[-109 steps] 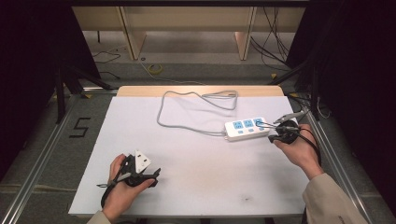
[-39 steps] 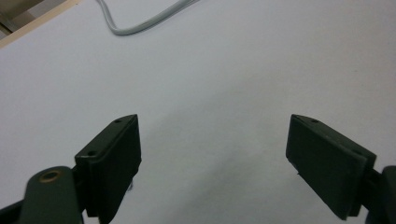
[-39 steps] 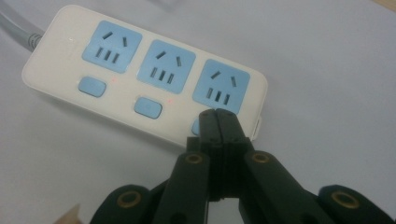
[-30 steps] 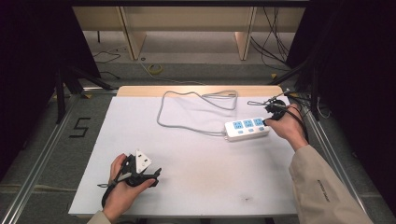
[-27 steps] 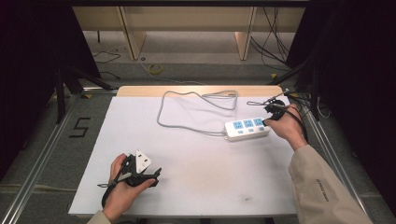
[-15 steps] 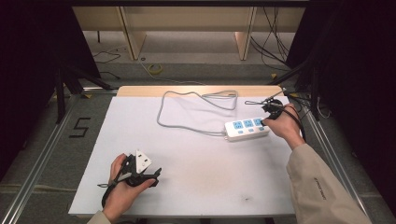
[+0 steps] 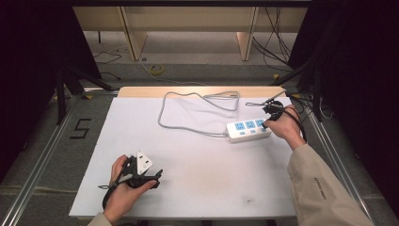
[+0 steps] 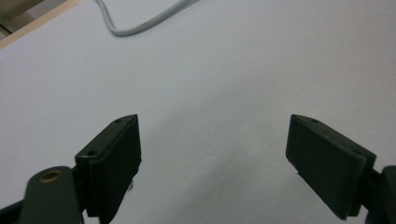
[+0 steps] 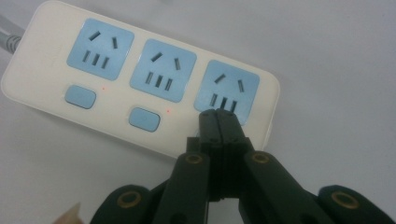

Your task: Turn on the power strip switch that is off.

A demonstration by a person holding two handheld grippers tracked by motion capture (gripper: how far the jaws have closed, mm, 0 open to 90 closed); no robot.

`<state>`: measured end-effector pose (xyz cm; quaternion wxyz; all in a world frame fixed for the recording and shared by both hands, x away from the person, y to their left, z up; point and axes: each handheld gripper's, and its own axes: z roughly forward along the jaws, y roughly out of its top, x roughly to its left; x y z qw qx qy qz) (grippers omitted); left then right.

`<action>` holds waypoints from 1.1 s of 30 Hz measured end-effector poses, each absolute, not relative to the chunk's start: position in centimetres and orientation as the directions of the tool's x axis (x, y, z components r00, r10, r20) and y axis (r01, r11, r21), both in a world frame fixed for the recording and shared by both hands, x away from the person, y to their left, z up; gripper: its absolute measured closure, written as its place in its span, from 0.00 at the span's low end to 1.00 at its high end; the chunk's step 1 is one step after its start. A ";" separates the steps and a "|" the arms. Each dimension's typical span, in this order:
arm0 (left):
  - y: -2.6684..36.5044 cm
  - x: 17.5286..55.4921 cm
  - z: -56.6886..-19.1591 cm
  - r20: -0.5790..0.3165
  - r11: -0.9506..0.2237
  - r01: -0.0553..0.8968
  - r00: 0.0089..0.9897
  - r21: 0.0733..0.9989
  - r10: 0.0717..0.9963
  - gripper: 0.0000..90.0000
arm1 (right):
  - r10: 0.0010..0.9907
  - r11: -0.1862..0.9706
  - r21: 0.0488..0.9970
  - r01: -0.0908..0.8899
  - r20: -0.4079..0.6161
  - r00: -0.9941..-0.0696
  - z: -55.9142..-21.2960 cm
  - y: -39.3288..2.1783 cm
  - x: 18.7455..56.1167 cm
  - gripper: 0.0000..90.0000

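A white power strip (image 7: pixel 248 130) with three blue sockets lies at the right of the white table. Its grey cable (image 7: pixel 188 101) loops toward the far edge. In the right gripper view the strip (image 9: pixel 140 84) shows two blue buttons under the left and middle sockets. My right gripper (image 9: pixel 218 114) is shut with nothing held. Its tips sit on the strip just below the rightmost socket and hide that spot. From above, the right gripper (image 7: pixel 266 123) reaches down from the strip's far right end. My left gripper (image 7: pixel 153 176) rests near the front left, open and empty (image 8: pixel 215 135).
The table (image 7: pixel 202 155) has a bare wooden strip (image 7: pixel 141 92) along its far edge. Black cables (image 7: pixel 310 101) hang by the right rail. A "5" (image 7: pixel 81 128) is marked on the floor at the left. A bend of grey cable (image 8: pixel 140 25) lies ahead of the left gripper.
The right hand has gone from the strip's right end toward its far side, then edged slightly left in the last second. The left hand has stayed still.
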<state>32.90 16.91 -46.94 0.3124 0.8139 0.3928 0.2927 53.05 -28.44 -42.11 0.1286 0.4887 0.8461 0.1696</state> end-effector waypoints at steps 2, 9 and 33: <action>16.9 32.9 -46.9 0.232 -0.499 0.457 0.522 0.736 0.821 0.20 | 0.872 0.463 0.406 0.788 -0.049 -0.487 -42.1 -28.4 53.1 1.00; 16.9 32.9 -46.9 0.231 -0.498 0.456 0.523 0.737 0.821 0.20 | 0.871 0.470 0.398 0.788 -0.063 -0.488 -42.2 -28.1 53.2 1.00; 16.8 33.0 -47.0 0.233 -0.505 0.458 0.529 0.732 0.816 0.20 | 0.873 0.471 0.381 0.796 -0.070 -0.483 -42.7 -27.8 53.4 1.00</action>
